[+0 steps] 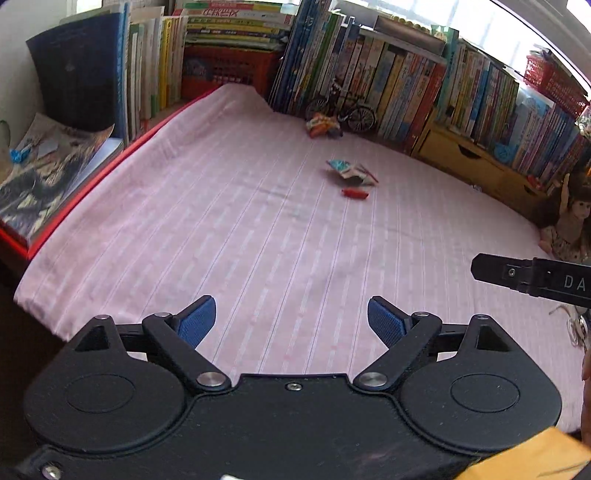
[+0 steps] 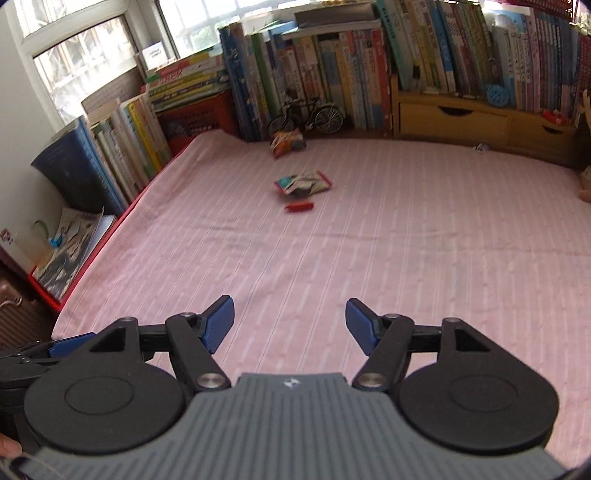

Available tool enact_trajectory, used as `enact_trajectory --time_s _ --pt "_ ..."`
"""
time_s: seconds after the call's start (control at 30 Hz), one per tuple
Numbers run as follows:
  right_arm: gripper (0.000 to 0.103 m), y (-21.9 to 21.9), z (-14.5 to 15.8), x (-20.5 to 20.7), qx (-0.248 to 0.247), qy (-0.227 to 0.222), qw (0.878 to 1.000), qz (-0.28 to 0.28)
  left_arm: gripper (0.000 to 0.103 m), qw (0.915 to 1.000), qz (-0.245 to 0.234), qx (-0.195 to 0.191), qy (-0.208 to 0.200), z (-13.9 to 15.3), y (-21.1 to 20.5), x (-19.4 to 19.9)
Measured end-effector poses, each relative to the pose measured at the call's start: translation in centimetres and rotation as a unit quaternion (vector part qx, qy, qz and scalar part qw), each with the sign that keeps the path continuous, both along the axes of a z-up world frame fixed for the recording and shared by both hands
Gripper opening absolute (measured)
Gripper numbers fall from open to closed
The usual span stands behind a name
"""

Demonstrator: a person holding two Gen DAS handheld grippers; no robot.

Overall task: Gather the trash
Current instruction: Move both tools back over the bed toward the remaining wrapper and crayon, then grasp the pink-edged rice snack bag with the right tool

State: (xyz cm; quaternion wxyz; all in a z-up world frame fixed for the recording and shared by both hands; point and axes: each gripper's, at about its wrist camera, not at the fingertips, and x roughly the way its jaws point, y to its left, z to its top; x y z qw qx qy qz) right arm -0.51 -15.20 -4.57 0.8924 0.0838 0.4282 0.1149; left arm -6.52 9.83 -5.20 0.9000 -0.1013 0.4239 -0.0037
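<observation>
I am holding my left tongs (image 1: pixel 291 319) and right tongs (image 2: pixel 290 325) spread and empty over the pink cloth (image 2: pixel 406 240), well short of the crumpled wrapper (image 2: pixel 303 182) and red scrap (image 2: pixel 299 207) (thin, flat), risking pinching cloth instead.

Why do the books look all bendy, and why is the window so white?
Left wrist view: the fisheye lens curves the books into an arch, and daylight washes the window out white. Right wrist view: the same bend tilts the books, the window glares, and the wrappers look slightly soft.
</observation>
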Motion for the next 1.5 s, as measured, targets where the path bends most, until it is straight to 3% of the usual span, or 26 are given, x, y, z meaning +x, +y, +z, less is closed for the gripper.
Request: enact_trajectory --time_s 0.37,0.63,0.83,0.97,1.13,1.27,1.5 --pt "0.085 -5.9 1.0 9.2 -0.006 -0.032 0.999 -0.024 0.091 0.9996 0.018 -0.001 -0.022 1.2 -4.7 12.7" --pt "0.088 -7.3 -1.7 12.0 -0.027 -0.018 0.999 0.01 0.091 0.9996 0.028 0.002 0.002 -0.7 -7.9 21.9" --pt "0.088 -7.1 -3.7 13.4 -0.046 -0.008 0.998 0.039 0.091 0.9991 0.029 0.002 0.03 -3.2 -9.1 26.7" --pt "0.088 -7.1 -4.6 14.2 -0.049 -0.003 0.997 0.053 0.091 0.9973 0.042 -0.005 0.061 -5.4 -9.4 28.7" --pt "0.088 -8.2 -5.6 16.5 -0.037 0.01 0.999 0.037 0.088 0.9935 0.066 -0.041 0.083 -7.7 -8.7 28.1" --pt "0.088 -8.7 -5.9 19.7 -0.02 0.023 0.999 0.035 0.075 0.9961 0.047 -0.017 0.073 -9.0 -9.1 27.5" --pt "0.084 -7.4 -6.2 25.9 -0.033 0.027 0.994 0.104 0.068 0.9986 0.018 0.014 0.048 -11.6 -11.1 28.7"
